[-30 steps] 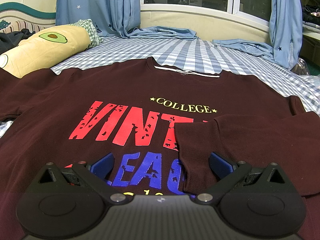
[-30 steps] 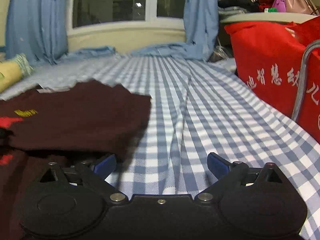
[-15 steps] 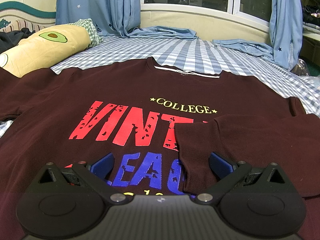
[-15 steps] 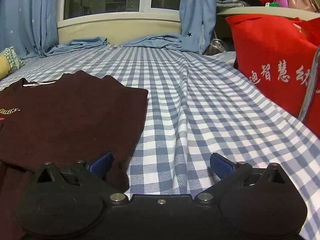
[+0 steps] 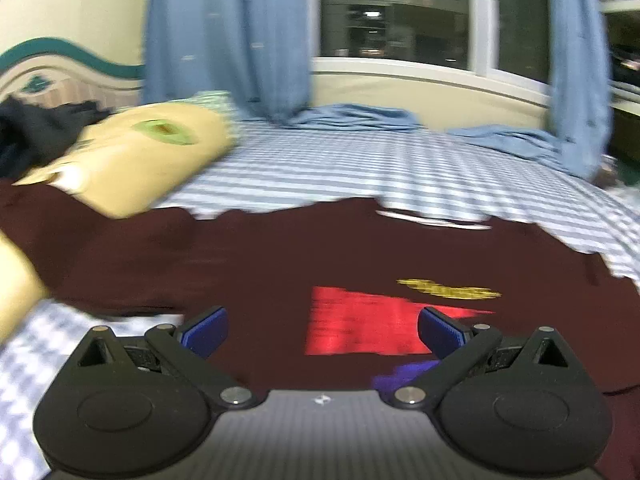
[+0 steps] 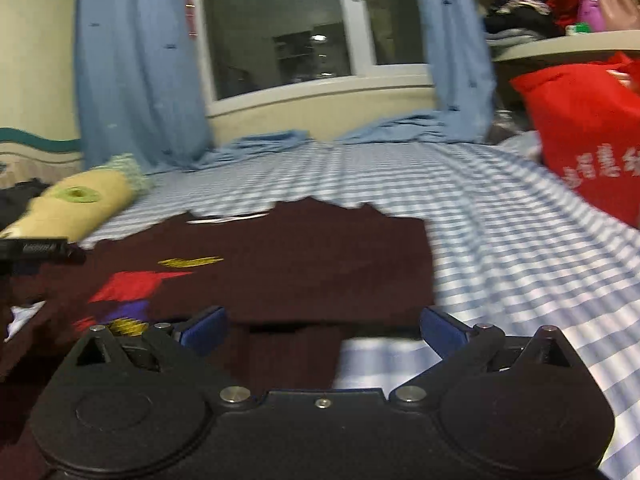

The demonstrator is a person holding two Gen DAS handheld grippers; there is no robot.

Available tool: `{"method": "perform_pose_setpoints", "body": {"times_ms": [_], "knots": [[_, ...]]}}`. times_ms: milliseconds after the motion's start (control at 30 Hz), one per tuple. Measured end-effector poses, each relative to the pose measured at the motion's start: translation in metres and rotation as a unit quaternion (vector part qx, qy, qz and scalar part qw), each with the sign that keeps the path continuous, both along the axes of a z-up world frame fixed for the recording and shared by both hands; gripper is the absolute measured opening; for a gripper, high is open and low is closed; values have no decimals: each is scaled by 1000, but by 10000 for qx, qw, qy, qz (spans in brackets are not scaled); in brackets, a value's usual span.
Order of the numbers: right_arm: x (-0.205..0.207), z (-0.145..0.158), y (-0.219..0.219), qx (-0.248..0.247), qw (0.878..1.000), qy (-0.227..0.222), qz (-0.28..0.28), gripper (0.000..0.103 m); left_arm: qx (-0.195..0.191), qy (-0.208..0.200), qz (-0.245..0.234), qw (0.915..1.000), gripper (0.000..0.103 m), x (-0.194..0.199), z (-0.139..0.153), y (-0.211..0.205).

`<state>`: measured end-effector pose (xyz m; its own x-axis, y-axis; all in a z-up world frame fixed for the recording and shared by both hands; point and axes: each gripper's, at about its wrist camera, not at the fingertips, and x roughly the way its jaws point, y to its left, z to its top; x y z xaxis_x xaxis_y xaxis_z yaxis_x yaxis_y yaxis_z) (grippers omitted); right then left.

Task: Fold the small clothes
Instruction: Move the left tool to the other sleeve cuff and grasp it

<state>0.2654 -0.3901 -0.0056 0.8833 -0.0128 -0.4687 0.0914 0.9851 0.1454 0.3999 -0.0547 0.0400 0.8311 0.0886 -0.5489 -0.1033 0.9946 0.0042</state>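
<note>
- Maroon sweatshirt lies spread flat on the blue-and-white checked bedsheet, directly ahead of and beneath the left gripper; the fingers stand wide apart, with nothing between them.
- Right gripper hovers over the garment's right edge, fingers likewise spread wide and holding nothing; the left blue pad sits over maroon cloth, the right one over bare sheet.
- Right wrist view alone shows the right sleeve folded inward across the chest, a red bag with white characters at the bed's right side, and a black part of the other gripper at the far left edge.
- Left wrist view alone shows the sweatshirt's left shoulder area lying just beside the yellow avocado-print pillow; whether they touch cannot be told.
- Garment appearance: dark maroon, white label at the neckline, red, yellow and blue-purple print on the chest. Motion blur makes the lettering unreadable in both views.
</note>
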Motion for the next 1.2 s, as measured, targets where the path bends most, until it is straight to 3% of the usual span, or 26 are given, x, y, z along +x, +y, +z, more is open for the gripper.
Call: {"method": "perform_pose_setpoints", "body": {"times_ms": [233, 433, 500, 633, 767, 900, 1033, 1200], "knots": [[-14, -12, 72, 338, 9972, -241, 629, 103, 473, -121, 1240, 9911, 102, -2, 10, 152], [-12, -38, 107, 64, 9963, -322, 798, 103, 63, -149, 2179, 9758, 102, 7, 6, 288], [-12, -43, 108, -40, 9964, -366, 766, 103, 58, -219, 2346, 9718, 102, 12, 4, 321], [-10, -47, 99, 239, 9958, -434, 771, 103, 16, -267, 2471, 9686, 102, 24, 4, 374], [-3, -54, 90, 568, 9952, -253, 761, 103, -367, -657, 2420, 9674, 102, 29, 8, 407], [-4, -57, 83, 830, 9929, -217, 823, 103, -106, -918, 2301, 9688, 102, 45, 17, 420], [-5, -60, 77, 1080, 9909, -165, 780, 103, 177, -908, 1984, 9757, 102, 59, 23, 417], [-6, -61, 71, 1285, 9889, -135, 740, 103, 466, -502, 1970, 9780, 102, 83, 21, 414]]}}
